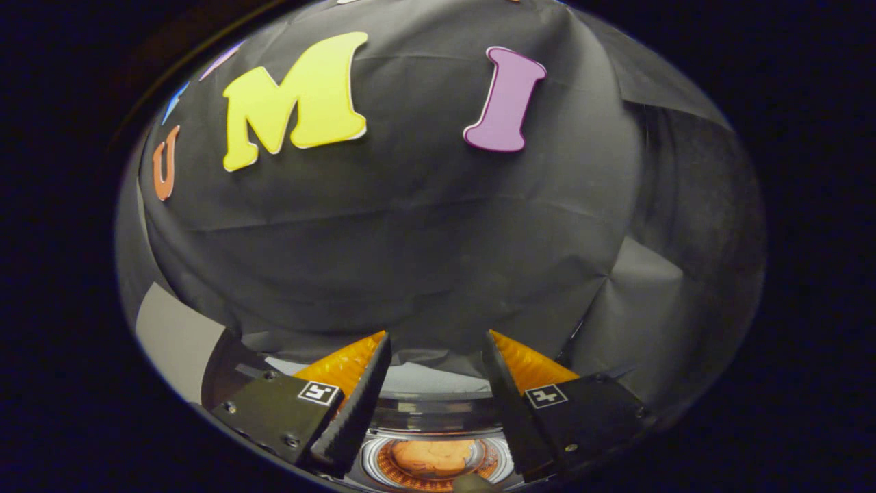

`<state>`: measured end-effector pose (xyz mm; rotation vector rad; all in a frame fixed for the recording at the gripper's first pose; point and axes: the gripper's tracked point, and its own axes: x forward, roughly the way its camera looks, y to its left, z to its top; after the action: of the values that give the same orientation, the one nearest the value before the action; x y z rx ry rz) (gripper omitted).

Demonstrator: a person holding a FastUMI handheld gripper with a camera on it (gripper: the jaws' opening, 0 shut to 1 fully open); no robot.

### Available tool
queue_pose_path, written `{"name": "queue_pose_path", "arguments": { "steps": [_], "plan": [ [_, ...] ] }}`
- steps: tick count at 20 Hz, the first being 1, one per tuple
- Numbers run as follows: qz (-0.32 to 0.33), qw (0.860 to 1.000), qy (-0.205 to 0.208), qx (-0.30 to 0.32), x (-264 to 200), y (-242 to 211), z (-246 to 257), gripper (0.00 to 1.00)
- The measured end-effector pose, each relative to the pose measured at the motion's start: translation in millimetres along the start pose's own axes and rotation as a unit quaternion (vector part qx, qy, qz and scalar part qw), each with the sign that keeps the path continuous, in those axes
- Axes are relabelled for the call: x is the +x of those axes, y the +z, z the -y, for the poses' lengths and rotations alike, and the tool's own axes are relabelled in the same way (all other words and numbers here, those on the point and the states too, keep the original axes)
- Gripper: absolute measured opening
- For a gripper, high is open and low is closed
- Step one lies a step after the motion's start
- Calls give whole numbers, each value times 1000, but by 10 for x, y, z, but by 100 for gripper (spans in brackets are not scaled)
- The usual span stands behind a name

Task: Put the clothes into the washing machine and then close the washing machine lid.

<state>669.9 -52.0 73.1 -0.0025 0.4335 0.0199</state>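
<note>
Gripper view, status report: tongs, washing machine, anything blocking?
Tongs open, nothing between the fingers. Washing machine drum open just below the tongs, something orange inside. Lid position unclear. No obstruction seen.

I see the black booth wall (424, 226), creased and matte, covering most of the frame. At lower left a pale grey panel (174, 335) shows beside it. Between my gripper (438, 349) fingers, which stand apart with nothing between them, the washing machine (431, 414) shows a dark glossy rim with a whitish strip above it. At bottom centre its drum (431, 460) has a silver ring around an orange, finely dotted interior, with orange clothes (431, 455) inside.
</note>
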Motion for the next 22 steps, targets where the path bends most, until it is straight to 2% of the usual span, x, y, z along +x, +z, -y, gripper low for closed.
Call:
{"name": "queue_pose_path", "arguments": {
  "steps": [1,4,5,22],
  "plan": [
    [-15,1000,-3,-5,59,-107,14,84],
    [-1,1000,5,13,30,-103,14,84],
    [4,1000,7,10,34,-138,10,92],
    [31,999,10,7,-340,-341,52,93]
  ]
}}
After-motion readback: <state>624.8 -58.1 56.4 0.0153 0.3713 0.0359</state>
